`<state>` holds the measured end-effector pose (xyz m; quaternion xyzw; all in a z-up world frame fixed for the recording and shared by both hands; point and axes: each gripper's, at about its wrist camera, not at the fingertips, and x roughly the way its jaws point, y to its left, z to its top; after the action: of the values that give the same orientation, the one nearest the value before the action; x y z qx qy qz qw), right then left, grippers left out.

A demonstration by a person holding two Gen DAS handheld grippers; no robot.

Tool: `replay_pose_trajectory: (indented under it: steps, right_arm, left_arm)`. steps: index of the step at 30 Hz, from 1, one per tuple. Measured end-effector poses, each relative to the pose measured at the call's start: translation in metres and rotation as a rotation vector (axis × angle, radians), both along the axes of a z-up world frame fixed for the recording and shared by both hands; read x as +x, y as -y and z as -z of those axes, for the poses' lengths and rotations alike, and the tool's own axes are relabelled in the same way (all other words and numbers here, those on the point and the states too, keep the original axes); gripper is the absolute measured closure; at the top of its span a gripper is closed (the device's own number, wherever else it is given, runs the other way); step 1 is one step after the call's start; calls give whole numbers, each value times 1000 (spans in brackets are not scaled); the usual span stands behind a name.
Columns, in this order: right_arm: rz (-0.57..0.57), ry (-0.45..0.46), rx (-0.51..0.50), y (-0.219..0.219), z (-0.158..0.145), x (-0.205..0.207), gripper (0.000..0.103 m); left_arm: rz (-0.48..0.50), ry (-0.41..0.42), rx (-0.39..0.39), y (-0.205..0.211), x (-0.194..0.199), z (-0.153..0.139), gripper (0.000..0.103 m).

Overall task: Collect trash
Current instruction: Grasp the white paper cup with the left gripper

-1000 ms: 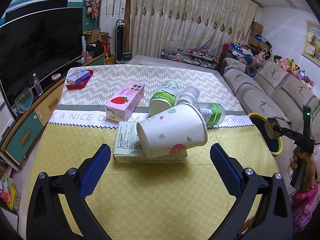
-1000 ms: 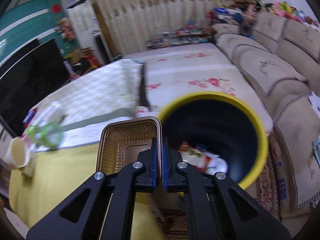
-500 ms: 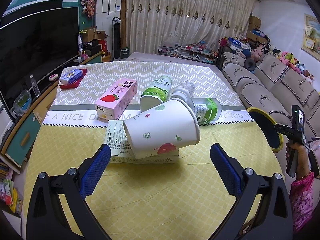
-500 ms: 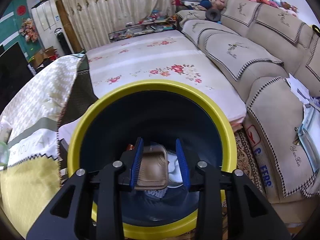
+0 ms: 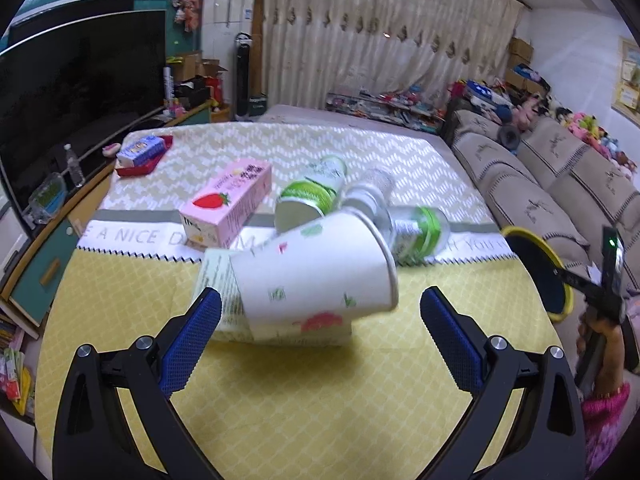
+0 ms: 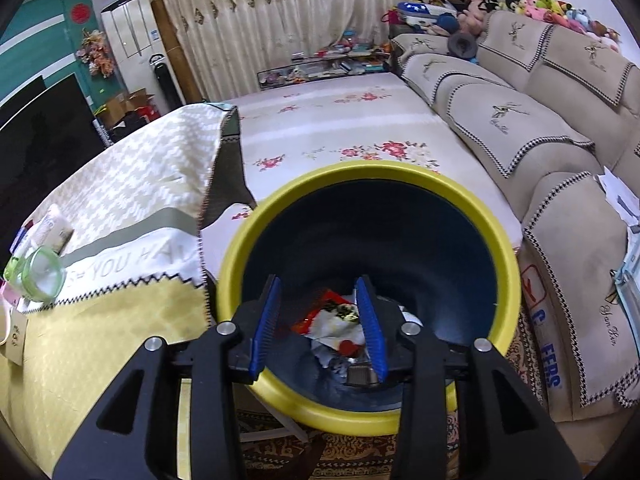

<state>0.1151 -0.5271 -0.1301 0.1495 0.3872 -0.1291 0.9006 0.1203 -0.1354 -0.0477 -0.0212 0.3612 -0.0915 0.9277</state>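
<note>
My left gripper [image 5: 320, 320] is open and empty, just in front of a white paper cup [image 5: 316, 268] lying on its side on a flat pale carton [image 5: 218, 284]. Behind them lie a pink strawberry milk box [image 5: 228, 200], a green-labelled cup [image 5: 310, 196] and a clear bottle with a green label [image 5: 412, 232]. My right gripper [image 6: 320, 320] is open and empty over the yellow-rimmed dark bin [image 6: 496, 248], which holds wrappers [image 6: 340, 324] and a brown tray [image 6: 362, 374]. The bin also shows in the left wrist view [image 5: 532, 264] beside the table.
The table has a yellow cloth [image 5: 320, 392] with a white patterned runner. A red tray with a blue box [image 5: 142, 154] sits at its far left. A sofa [image 6: 552, 128] stands right of the bin. A TV cabinet [image 5: 44, 256] runs along the left.
My right gripper moved over the bin, opened and let the brown tray drop inside. My left gripper moved closer to the paper cup, still open.
</note>
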Motion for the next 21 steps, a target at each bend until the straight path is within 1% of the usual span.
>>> replay_pose_trajectory:
  steps: [7, 12, 17, 19, 21]
  right_arm:
    - [-19, -3, 8, -6, 2, 2, 65]
    - [-27, -6, 21, -5, 6, 3, 65]
    - [-37, 0, 29, -7, 5, 2, 64]
    - [-37, 6, 32, -7, 4, 2, 64]
    - [-37, 15, 38, -7, 2, -1, 64]
  left_arm:
    - [-64, -29, 8, 5, 22, 4, 5]
    - [-81, -55, 26, 11, 29, 10, 5]
    - [-93, -80, 27, 10, 35, 17, 5]
    - [-87, -81, 9, 7, 36, 19, 17]
    - [-82, -75, 4, 5, 34, 18, 18]
